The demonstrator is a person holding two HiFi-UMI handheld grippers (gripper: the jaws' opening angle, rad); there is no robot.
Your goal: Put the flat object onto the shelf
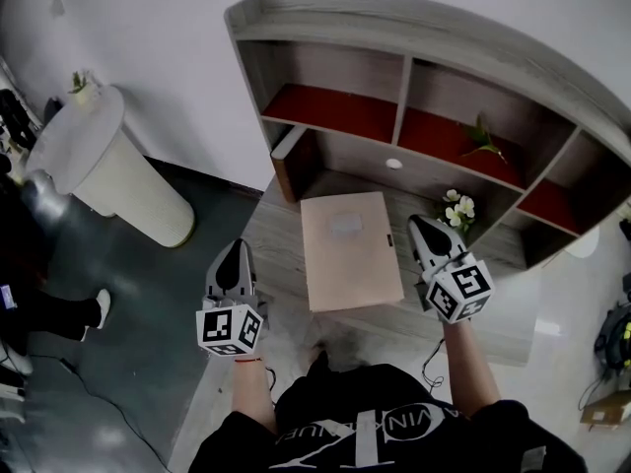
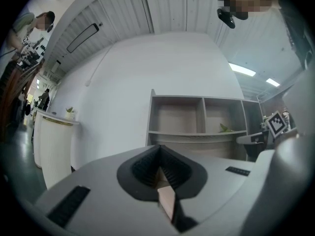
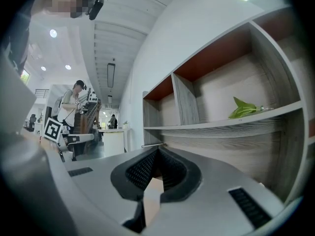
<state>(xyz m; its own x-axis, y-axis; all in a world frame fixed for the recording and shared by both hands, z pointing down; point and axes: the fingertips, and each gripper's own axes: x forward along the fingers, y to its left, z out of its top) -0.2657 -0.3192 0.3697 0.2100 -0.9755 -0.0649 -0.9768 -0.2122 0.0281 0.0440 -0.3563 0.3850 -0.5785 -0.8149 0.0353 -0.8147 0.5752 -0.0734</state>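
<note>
The flat object is a pale pink-beige board (image 1: 350,249) lying flat on the grey wooden base ledge (image 1: 281,227) of the shelf unit (image 1: 404,87), in front of its lower compartments. My left gripper (image 1: 235,249) hovers left of the board, apart from it, its jaws closed to a point. On the board's right, my right gripper (image 1: 418,223) hangs just beside the edge, also shut and empty. In the left gripper view the closed left gripper (image 2: 160,151) points at the shelf (image 2: 197,122). The right gripper (image 3: 157,154) faces the compartments (image 3: 216,97) at a slant.
A green leaf (image 1: 483,141) lies in an upper compartment, white flowers (image 1: 458,208) stand by the right gripper, and a small white disc (image 1: 393,164) sits behind the board. A white cylindrical pedestal (image 1: 108,166) stands to the left. People stand in the background (image 3: 74,102).
</note>
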